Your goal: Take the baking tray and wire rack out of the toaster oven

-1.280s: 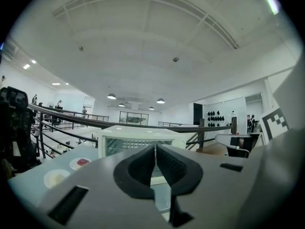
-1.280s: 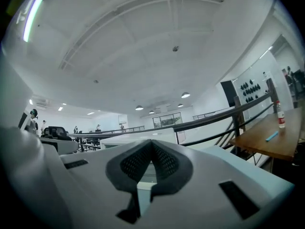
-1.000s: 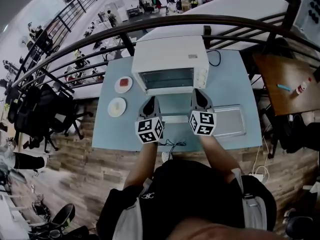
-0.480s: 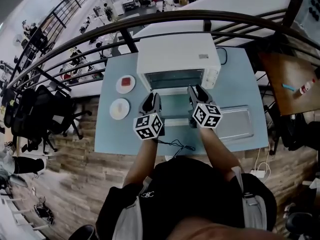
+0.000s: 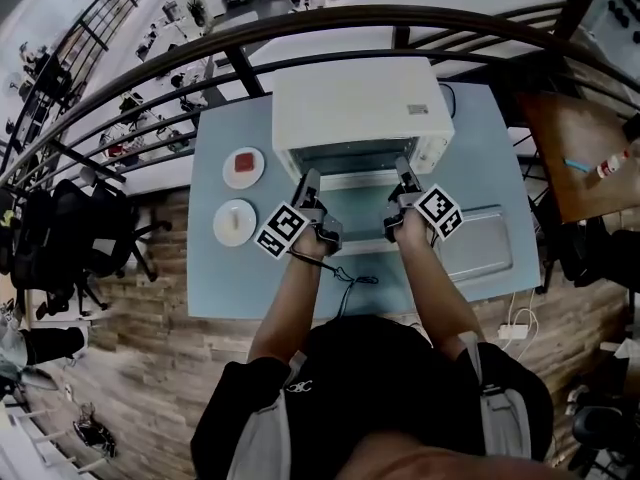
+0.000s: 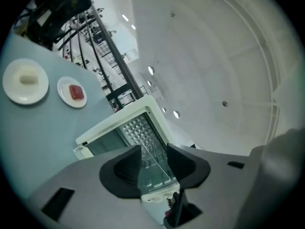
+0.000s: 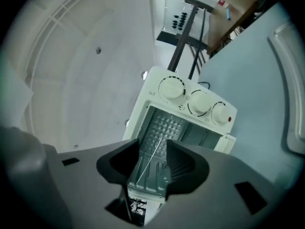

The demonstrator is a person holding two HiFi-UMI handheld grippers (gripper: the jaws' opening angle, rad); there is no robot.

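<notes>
The place was a mezzanine work area inside a large open-plan lab or office hall. A curved black railing [image 5: 330,23] bounded the wood-plank floor [image 5: 130,358]. Beyond it a lower level [image 5: 215,13] held desks, equipment and several people. A toaster oven [image 5: 350,98] stood as a test fixture on a plain light-blue table [image 5: 215,278]. Black office chairs [image 5: 90,238] loaded with bags stood at the left, and a power strip [image 5: 510,330] lay on the planks at the right
</notes>
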